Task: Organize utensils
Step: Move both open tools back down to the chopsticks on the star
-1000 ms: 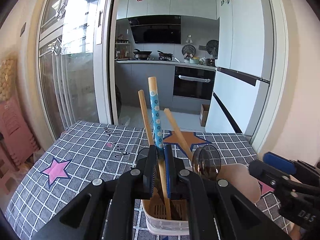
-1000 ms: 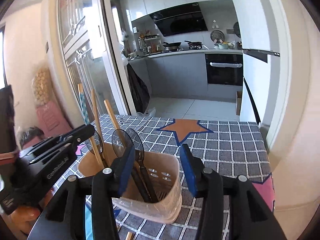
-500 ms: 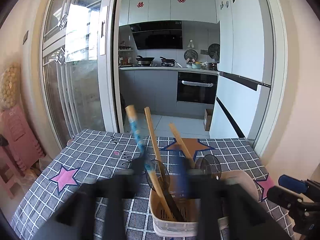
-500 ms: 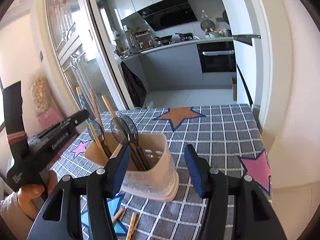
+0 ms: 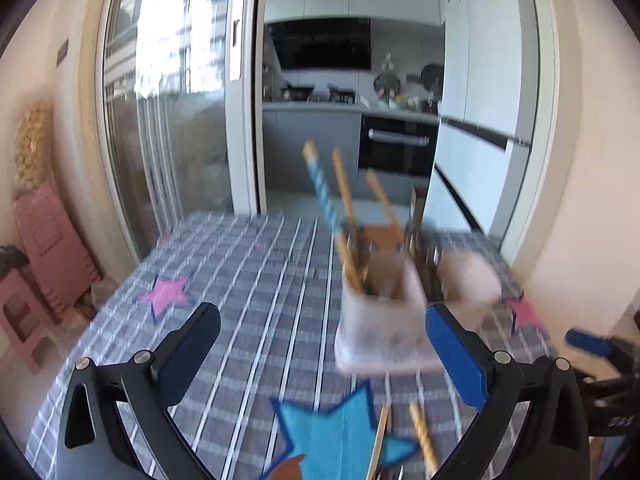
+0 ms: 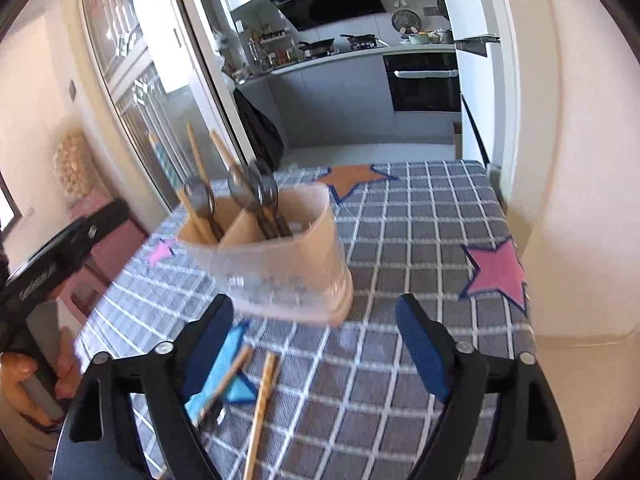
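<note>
A translucent utensil holder (image 5: 380, 320) (image 6: 280, 256) stands on the checked tablecloth (image 6: 400, 248). It holds a blue flowered utensil handle (image 5: 322, 192), wooden handles (image 5: 344, 188) and dark spoons (image 6: 248, 196). My left gripper (image 5: 320, 356) is open and empty, back from the holder. My right gripper (image 6: 314, 344) is open and empty, just in front of the holder. Two wooden utensils (image 6: 260, 404) lie on the cloth near the right gripper; they also show in the left wrist view (image 5: 420, 436).
The table's right edge (image 6: 520, 280) runs along a white wall. A glass sliding door (image 5: 176, 120) and the kitchen lie beyond the far edge. Pink stools (image 5: 44, 248) stand left of the table. The left gripper body (image 6: 52, 264) shows at left.
My left gripper has let go of the blue flowered utensil, which now stands in the holder, then opened wide and pulled back. My right gripper has also drawn back and opened wider.
</note>
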{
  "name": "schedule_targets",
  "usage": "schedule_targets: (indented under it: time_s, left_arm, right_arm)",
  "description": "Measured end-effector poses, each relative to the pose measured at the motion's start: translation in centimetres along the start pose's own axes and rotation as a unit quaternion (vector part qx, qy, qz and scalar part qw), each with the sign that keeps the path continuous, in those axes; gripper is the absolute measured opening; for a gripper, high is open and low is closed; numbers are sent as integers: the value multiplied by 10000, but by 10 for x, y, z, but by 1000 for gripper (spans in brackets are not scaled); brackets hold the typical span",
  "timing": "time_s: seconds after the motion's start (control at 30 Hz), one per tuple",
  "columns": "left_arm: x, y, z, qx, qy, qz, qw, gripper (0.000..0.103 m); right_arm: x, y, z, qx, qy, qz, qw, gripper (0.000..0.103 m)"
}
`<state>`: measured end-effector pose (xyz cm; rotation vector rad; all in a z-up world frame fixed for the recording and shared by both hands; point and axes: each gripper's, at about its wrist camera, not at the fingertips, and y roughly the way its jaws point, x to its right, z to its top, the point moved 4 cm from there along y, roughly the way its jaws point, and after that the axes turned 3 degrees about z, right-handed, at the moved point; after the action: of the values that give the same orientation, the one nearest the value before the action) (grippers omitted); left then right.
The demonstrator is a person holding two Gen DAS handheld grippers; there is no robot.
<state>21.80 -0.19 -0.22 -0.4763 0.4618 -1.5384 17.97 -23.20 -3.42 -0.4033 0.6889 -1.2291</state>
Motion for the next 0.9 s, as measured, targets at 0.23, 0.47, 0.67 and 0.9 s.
schedule_targets:
  time_s: [0.23,0.47,0.67,0.9]
  left_arm:
    - [-9,-9,-87,-958,308,61,9949,103]
    - [-14,-10,-147,-1477,504,135,9876,103]
    - [-13,-7,-169,-1786,625,-73,9819,103]
    - [-14,6,-168,-2005,504,-271,9780,103]
  right_arm:
    - [-28,-10,-49,-384,-266,5,9989,103]
    - [-31,9,-107,-1561,-251,-89,9874,103]
    - [-22,13,-133,-1904,-38,-234,9814,103]
    - [-22,12,-134,-1951,-48,-390,9800,103]
